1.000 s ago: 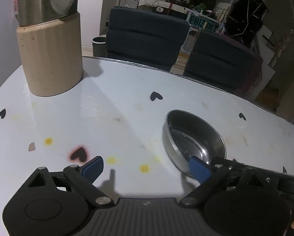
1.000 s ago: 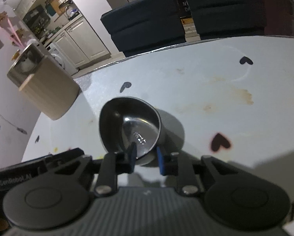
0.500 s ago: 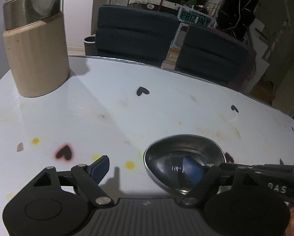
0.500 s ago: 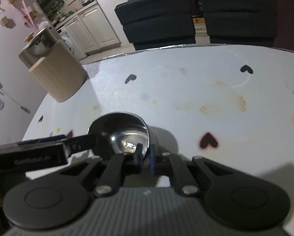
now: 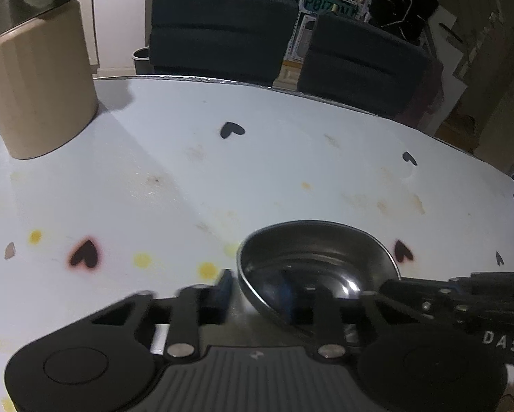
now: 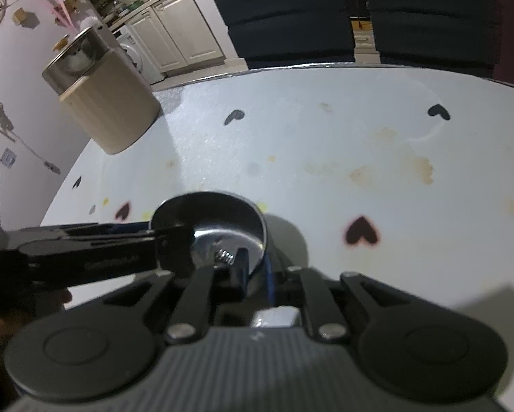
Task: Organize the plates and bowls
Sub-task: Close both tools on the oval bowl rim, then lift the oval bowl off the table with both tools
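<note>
A small steel bowl (image 5: 311,254) (image 6: 215,209) sits low over the white table (image 5: 291,158). My right gripper (image 6: 257,269) is shut on its near rim, one pad inside and the blue pad outside; its jaws are easing open. It enters the left wrist view from the right (image 5: 428,297). My left gripper (image 5: 257,292) straddles the bowl's opposite rim, closing, blurred. One finger is outside the wall and the other inside, with a small gap left. Its finger (image 6: 167,237) reaches into the bowl from the left.
A tall beige canister (image 5: 40,79) (image 6: 109,110) with a steel lid stands at the table's far left. Two dark chairs (image 5: 222,34) (image 5: 363,72) line the far edge. The tabletop has heart marks and stains.
My left gripper slid over to the bowl and its wide jaws narrowed around the rim. The bowl, tilted up before, now lies more level in my right gripper.
</note>
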`<state>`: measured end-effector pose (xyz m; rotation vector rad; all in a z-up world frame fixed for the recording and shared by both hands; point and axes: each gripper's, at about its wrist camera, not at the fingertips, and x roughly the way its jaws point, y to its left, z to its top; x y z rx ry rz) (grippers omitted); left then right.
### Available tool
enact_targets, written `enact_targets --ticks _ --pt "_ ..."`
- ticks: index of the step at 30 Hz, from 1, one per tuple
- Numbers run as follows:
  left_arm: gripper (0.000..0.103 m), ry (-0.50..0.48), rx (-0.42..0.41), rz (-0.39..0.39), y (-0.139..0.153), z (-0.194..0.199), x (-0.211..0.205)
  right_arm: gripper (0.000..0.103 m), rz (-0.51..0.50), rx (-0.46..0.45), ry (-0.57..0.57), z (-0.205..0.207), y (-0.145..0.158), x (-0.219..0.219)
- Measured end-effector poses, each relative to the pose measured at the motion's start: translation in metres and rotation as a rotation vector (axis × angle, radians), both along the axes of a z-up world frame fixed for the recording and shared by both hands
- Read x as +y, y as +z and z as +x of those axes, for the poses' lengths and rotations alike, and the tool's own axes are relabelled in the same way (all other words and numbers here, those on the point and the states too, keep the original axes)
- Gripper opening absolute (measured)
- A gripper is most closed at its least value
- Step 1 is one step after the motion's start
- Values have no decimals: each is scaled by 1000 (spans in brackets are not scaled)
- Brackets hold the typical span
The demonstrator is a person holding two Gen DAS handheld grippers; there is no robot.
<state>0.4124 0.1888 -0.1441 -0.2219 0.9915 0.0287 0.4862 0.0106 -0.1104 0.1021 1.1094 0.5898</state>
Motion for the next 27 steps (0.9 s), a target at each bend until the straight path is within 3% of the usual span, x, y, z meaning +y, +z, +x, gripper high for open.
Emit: enact_targets --ticks 11,27 --pt "12 16 -41 -13 22 -14 8 7 -14 -42 -16 -10 9 1" --pt "6 48 -206 -8 106 -100 29 6 65 -135 -38 -79 78 10"
